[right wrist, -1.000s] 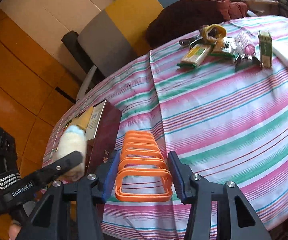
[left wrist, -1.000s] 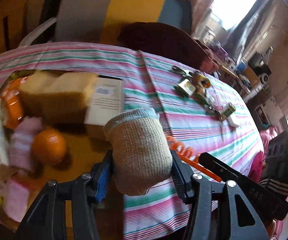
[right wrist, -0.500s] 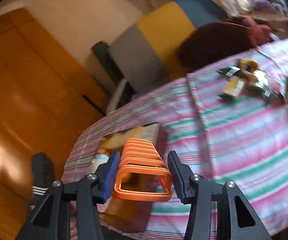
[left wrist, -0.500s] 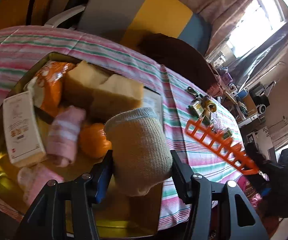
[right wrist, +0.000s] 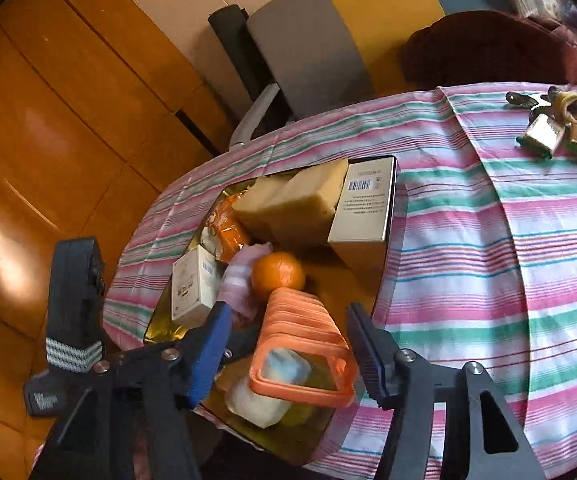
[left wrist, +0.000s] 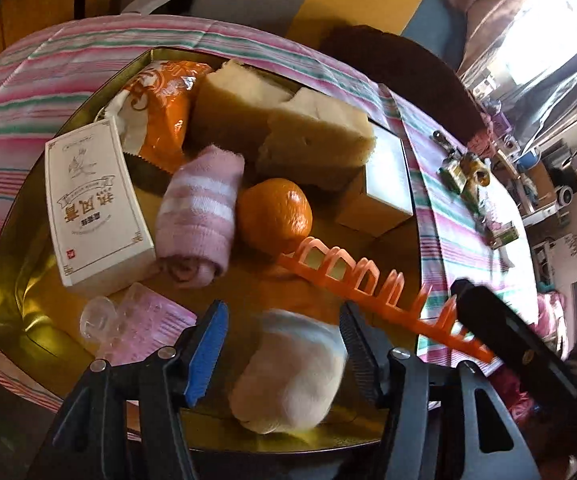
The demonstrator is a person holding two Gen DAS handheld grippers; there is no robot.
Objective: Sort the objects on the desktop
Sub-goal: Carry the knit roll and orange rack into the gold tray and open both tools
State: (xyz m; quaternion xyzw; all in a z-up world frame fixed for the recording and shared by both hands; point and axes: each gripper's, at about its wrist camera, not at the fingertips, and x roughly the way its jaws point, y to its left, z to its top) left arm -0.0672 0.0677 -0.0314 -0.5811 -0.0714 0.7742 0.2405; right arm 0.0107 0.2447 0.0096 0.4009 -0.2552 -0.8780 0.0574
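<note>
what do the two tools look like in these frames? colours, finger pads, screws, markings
Both tools are matte black plastic with triangular cutouts and silver screw heads at the joints. On each, the left finger has a blue ribbed pad and the right finger a dark ribbed one. The left tool body shows grey-white chevron stripes and small white lettering. No cables or sleeves visible.

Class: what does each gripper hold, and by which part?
Left gripper: nothing; the beige sock roll sits loose between open jaws. Right gripper: the orange rack has its near end between the jaws, but a firm grip cannot be told.
</note>
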